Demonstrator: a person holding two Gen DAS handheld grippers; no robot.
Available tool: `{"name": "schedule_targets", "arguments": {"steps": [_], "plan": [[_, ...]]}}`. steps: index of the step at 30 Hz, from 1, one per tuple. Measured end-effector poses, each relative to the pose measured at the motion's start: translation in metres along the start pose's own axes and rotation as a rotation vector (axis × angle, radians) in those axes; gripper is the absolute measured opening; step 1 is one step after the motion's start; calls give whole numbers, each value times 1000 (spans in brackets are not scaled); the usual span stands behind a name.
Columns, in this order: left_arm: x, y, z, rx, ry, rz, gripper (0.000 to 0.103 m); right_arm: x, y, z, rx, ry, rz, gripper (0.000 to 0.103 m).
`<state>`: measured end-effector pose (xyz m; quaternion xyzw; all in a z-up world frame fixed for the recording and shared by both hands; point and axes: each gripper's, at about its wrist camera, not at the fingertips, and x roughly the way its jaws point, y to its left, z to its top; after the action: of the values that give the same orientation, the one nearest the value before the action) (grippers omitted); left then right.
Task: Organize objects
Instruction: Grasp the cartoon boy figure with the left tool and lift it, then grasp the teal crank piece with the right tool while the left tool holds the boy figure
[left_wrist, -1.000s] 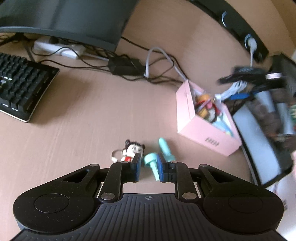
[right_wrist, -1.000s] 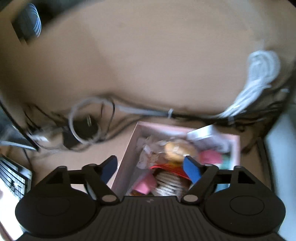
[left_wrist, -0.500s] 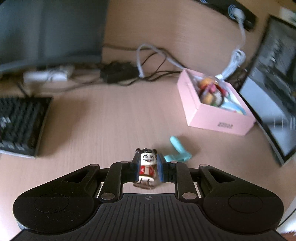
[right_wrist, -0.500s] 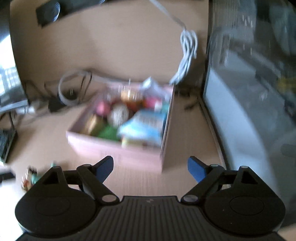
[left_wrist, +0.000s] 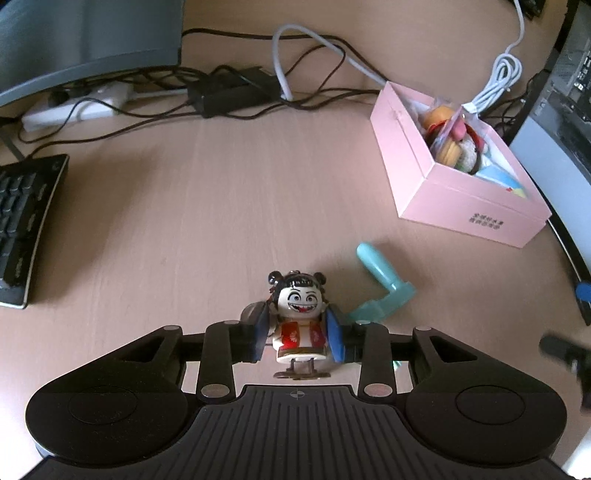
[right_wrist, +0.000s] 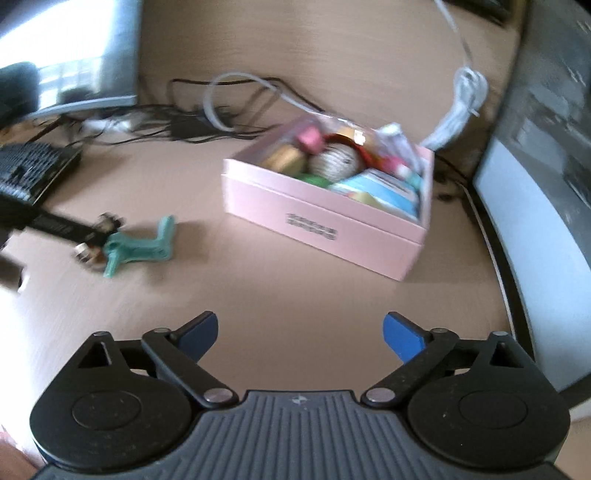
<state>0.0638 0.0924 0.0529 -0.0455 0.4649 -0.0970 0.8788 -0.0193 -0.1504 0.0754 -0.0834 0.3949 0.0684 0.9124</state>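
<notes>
The left gripper (left_wrist: 297, 341) is pointed steeply down at the light wooden desk (left_wrist: 192, 221), its blue pads set on either side of a small plastic figurine with black hair buns, a white grinning face and a red vest (left_wrist: 300, 321). The jaws have just been opening from a closed grip; a narrow gap is seen on both sides of the figurine, so the pads no longer press it. The figurine stands upright on the desk between them, at the near centre. Just to its right and slightly farther lies a teal plastic clip-shaped piece (left_wrist: 384, 291). Far to the right sits an open pink cardboard box (left_wrist: 417, 177), filled with mixed small items.

The right gripper (right_wrist: 300, 334) is held tilted down above bare desk, near the box's front side, with nothing between its fingers; its jaws are spread wide and have just been opening further. A black keyboard (left_wrist: 22, 229) is seen at the left edge.
</notes>
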Motion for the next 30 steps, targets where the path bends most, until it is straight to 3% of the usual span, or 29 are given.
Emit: {"name": "schedule_targets", "arguments": {"steps": [6,13,19,22,26,28,30], "plan": [[-13,9,-8,-91,-15,-33,34,2,34,8,-81,-24,113,99],[-56,37,-24,-172,-79,-33,34,30,81,33,-143,-65,231,99],[-99,56,-29,-217,-151,-21,34,74,104,50,-113,-31,257,98],[-114,60,-32,-231,-170,-19,34,92,110,52,-106,20,279,86],[-123,64,-35,-231,-175,-27,34,96,111,51,-100,15,270,85],[-121,64,-36,-228,-171,-33,34,95,110,51,-111,7,269,71],[-117,62,-36,-225,-163,-44,34,92,109,51,-127,13,274,71]]}}
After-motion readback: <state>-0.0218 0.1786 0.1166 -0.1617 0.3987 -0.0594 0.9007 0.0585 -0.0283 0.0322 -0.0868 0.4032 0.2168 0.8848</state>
